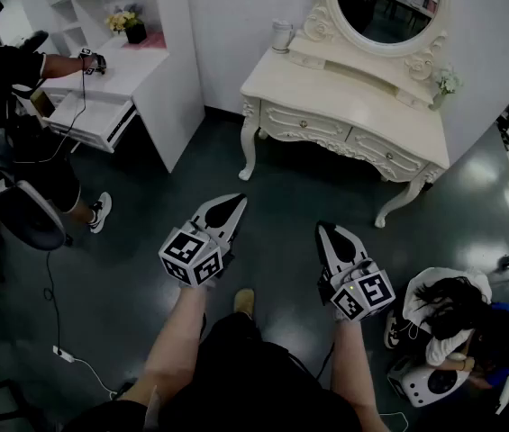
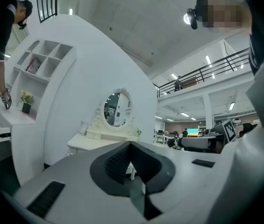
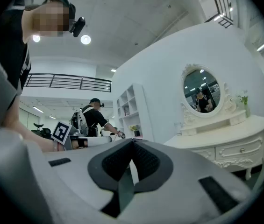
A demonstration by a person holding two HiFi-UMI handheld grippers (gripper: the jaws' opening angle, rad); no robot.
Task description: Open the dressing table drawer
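- Drawer point(image 1: 306, 122) sits shut in the front of the table point(image 1: 344, 93), a second drawer point(image 1: 389, 156) beside it, also shut; each has a small knob; which one is meant I cannot tell
- table stands against the wall under an oval mirror point(image 1: 382, 3), well ahead of both grippers, with open floor between; nothing blocks the way to it
- left gripper point(image 1: 231, 203) is held level and aimed at the table; its fingers point(image 2: 117, 164) are closed together on nothing
- right gripper point(image 1: 331, 232) is level alongside it; its fingers point(image 3: 143, 160) also meet at the tips, empty
- task looks unstarted; my guess is that the grippers are carried closed for the walk up, and one must open its fingers to take a knob
- a person point(image 1: 452, 322) crouches on the floor just right of the path; worth a wide berth
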